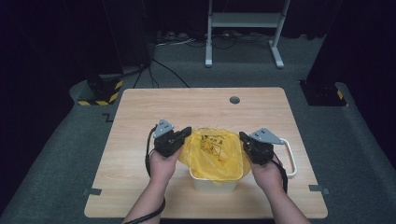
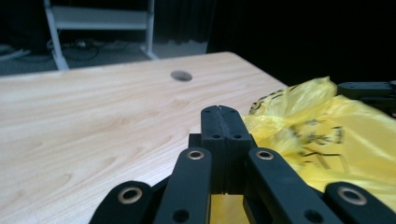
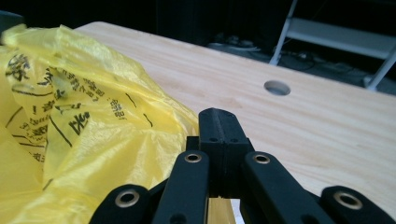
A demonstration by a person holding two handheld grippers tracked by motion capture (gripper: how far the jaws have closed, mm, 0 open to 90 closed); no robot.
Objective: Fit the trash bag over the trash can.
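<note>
Just below the middle of the high view stands a small white bin (image 1: pixel 212 183) on the wooden table (image 1: pixel 140 140), with a yellow plastic bag (image 1: pixel 215 151) billowing up out of its mouth. The person has a gripper at each flank of that bag. The left gripper (image 1: pixel 186 134) is at the bag's left edge and the right gripper (image 1: pixel 243 138) at its right edge, so the bag's mouth lies stretched across the frame between them.

In the left gripper view the jaws are pressed flat together, and a sliver of yellow film shows beneath them — clenched on the bag's rim, as far as I can judge. The right gripper view gives the same: jaws closed tight, yellow film bunched against their left side and peeking out below.

The bag sits inward of both grippers, about equally near each. Whatever comes next — spreading the mouth over the bin's rim, I'd guess — turns on the two hands pulling apart along that left-to-right line.
</note>
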